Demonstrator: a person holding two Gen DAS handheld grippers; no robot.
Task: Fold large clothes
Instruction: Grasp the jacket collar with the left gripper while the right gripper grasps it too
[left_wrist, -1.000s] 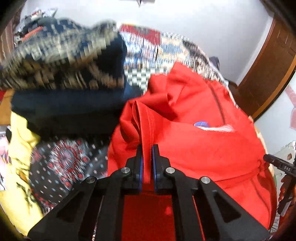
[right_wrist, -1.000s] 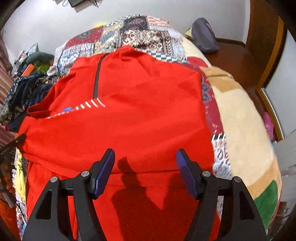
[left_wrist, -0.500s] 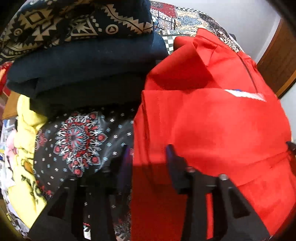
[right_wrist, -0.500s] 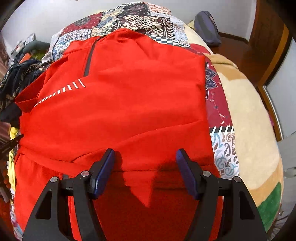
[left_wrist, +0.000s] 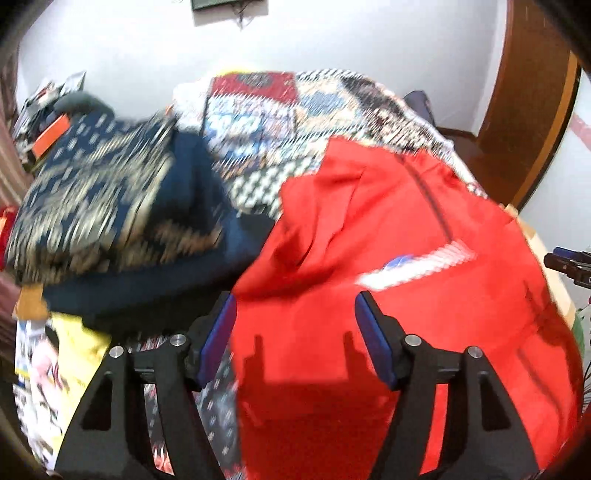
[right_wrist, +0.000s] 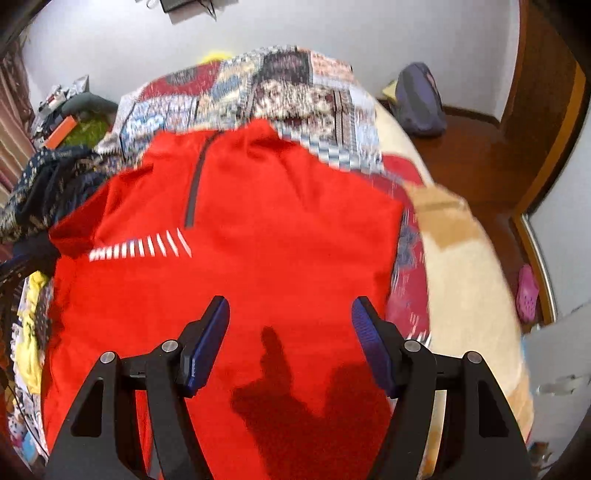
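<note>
A large red zip-neck top (right_wrist: 266, 236) with a white striped chest mark lies spread on the patchwork bed cover; it also shows in the left wrist view (left_wrist: 424, 295), its left sleeve folded in over the body. My left gripper (left_wrist: 295, 328) is open and empty above the top's left edge. My right gripper (right_wrist: 290, 332) is open and empty above the top's lower middle. Both views are blurred by motion.
A stack of folded dark patterned clothes (left_wrist: 110, 206) sits left of the top, with a yellow garment (left_wrist: 74, 350) below it. The patchwork cover (right_wrist: 280, 96) and a cream blanket (right_wrist: 465, 280) lie on the bed. A wooden door (left_wrist: 532, 96) stands at right.
My left gripper let go of the red fold, opened wide and lifted back. My right gripper stayed open and pulled up and back from the top.
</note>
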